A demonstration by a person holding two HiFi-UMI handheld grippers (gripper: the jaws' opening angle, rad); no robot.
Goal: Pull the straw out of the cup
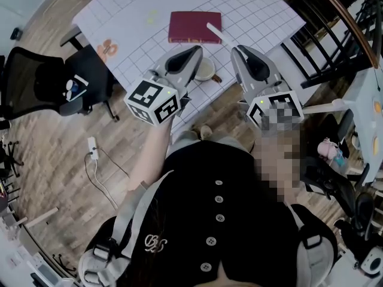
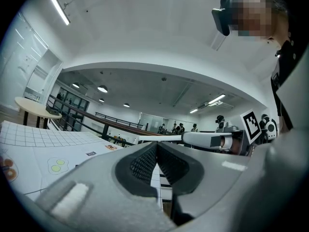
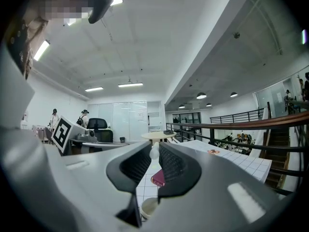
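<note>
A white straw (image 1: 215,32) lies level in the air over the table, its far end above a red book (image 1: 194,27). My right gripper (image 1: 234,48) is shut on the straw's near end; in the right gripper view the straw (image 3: 154,152) shows as a white tip pinched between the pads. The pale cup (image 1: 206,72) stands on the grid mat near the table's front edge, partly hidden by my left gripper (image 1: 197,49), and the straw is clear of it. The cup (image 3: 148,208) sits below the right jaws. My left gripper (image 2: 157,146) is shut and holds nothing; from it I see the straw (image 2: 159,139) sideways.
The white grid mat (image 1: 143,11) covers the table. A black office chair (image 1: 90,76) stands at the table's left, black railings (image 1: 335,34) to the right, and a cable (image 1: 99,172) lies on the wooden floor.
</note>
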